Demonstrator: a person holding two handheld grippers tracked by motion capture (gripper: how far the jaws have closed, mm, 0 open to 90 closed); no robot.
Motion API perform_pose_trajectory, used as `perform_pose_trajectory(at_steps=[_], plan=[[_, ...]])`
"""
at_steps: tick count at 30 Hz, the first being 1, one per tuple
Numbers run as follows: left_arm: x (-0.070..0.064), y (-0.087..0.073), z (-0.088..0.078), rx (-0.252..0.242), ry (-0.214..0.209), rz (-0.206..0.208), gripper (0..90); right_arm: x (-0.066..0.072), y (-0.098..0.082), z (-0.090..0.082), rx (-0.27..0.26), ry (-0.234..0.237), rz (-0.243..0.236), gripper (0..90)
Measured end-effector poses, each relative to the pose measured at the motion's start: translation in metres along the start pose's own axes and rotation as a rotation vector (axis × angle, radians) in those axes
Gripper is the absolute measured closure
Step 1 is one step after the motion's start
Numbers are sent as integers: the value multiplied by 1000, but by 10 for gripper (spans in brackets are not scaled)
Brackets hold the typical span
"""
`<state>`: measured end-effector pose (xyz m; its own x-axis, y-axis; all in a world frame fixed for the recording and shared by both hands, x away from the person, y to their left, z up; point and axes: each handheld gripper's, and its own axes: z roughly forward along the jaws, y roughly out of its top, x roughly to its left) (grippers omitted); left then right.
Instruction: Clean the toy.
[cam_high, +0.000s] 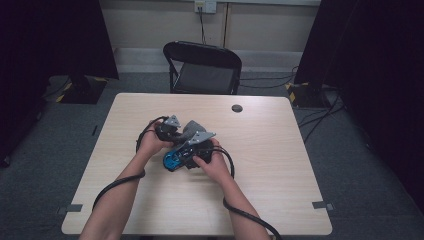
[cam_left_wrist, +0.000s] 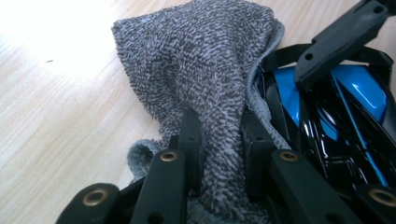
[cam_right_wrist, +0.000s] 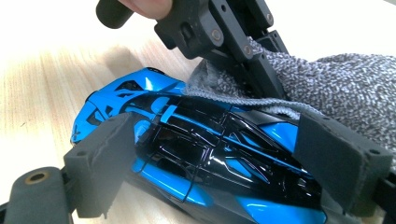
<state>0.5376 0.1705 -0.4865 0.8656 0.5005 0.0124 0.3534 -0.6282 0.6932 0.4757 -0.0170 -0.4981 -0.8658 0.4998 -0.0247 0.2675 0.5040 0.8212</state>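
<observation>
My left hand-held gripper (cam_left_wrist: 219, 154) is pinched tight on a grey cloth (cam_left_wrist: 205, 70) draped against the blue toy car (cam_right_wrist: 196, 154) mid-tabletop (cam_high: 280, 165). My right hand-held gripper (cam_right_wrist: 224, 163) clamps the car's sides. Wiping hard could twist the glossy car loose.

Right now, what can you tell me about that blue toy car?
The car is a glossy toy in bright blue with black panels and thin black lines, low and sleek like a racer, seemingly plastic. It lies on the table. The right gripper grips it from both sides. A grey terry cloth, pinched by the left gripper, drapes over one end.
</observation>
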Motion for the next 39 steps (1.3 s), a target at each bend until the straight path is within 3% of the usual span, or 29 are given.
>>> perform_pose_trajectory(at_steps=[20,39], plan=[[1,-12,-18,37,-15,24,747,2,1,1,-2,4,3,125],[-2,-37,-42,28,-4,-15,745,3,1,1,-3,3,0,125]])
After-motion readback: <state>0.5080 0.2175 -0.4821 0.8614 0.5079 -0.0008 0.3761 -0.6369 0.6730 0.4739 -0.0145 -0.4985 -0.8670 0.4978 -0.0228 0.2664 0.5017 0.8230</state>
